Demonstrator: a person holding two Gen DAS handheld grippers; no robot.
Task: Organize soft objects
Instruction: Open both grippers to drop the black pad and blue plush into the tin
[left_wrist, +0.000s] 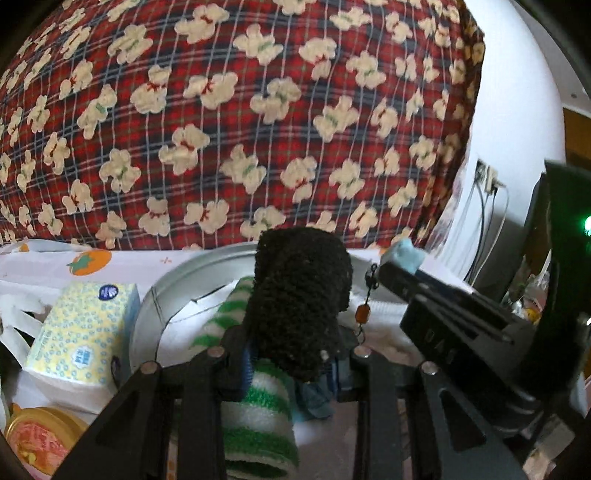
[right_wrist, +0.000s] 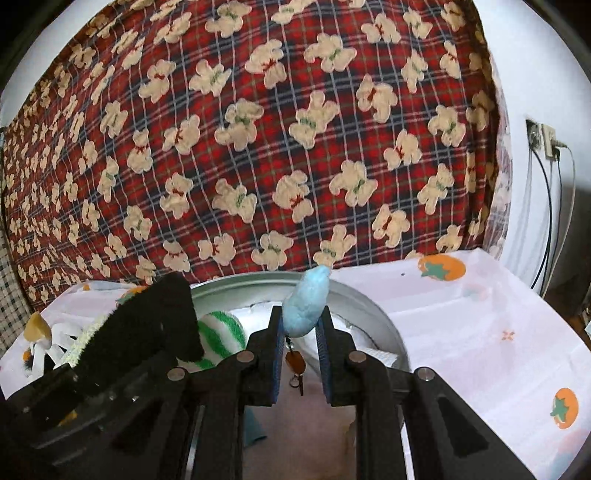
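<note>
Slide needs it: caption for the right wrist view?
Right gripper pinching a blue plush keychain above the metal basin.

Looks like home. Bear-print plaid blanket (right_wrist: 258, 147) hung behind table; fruit-print tablecloth (right_wrist: 480, 325); tissue pack (left_wrist: 79, 332); wall socket (right_wrist: 543, 140) with cables plugged in.

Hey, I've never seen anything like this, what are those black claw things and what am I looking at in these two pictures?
These are two hand-held grippers, each with its own camera looking along its fingers. The left camera shows the left gripper pinching a black fuzzy cloth. The right camera shows the right gripper pinching a pale blue plush with a small keychain hanging below. Both hover over a round metal basin holding a green-and-white striped soft thing. A tissue pack lies beside it.
</note>
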